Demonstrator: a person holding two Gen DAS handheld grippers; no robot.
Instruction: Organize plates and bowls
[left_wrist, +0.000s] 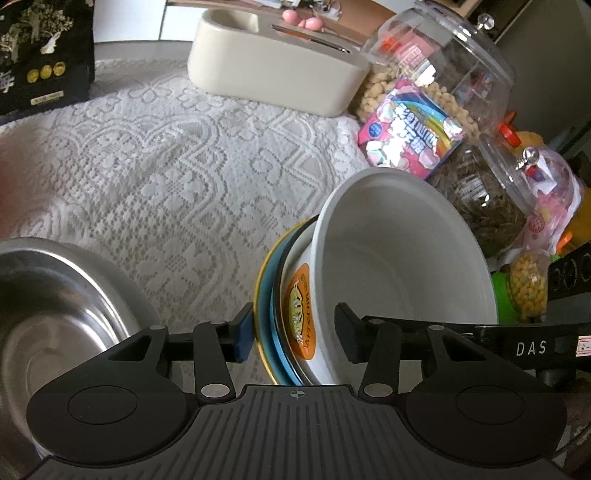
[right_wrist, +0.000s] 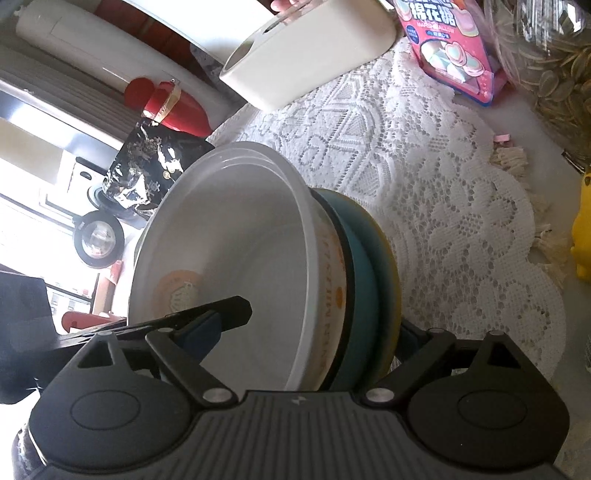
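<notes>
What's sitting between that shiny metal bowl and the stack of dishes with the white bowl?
Only lace tablecloth, seen in the left wrist view, lies between the metal bowl and the stacked white bowl.

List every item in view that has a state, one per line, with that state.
white bowl: empty, tilted, nested on the plates
blue plate: stacked under the bowl, tilted with it
yellow plate: outermost of the stack
steel bowl: empty, upright on the lace cloth
upper jar: lid on, snacks inside
lower jar: lid on
left gripper: jaws straddle the stack's edge
right gripper: jaws straddle the stack's edge
</notes>
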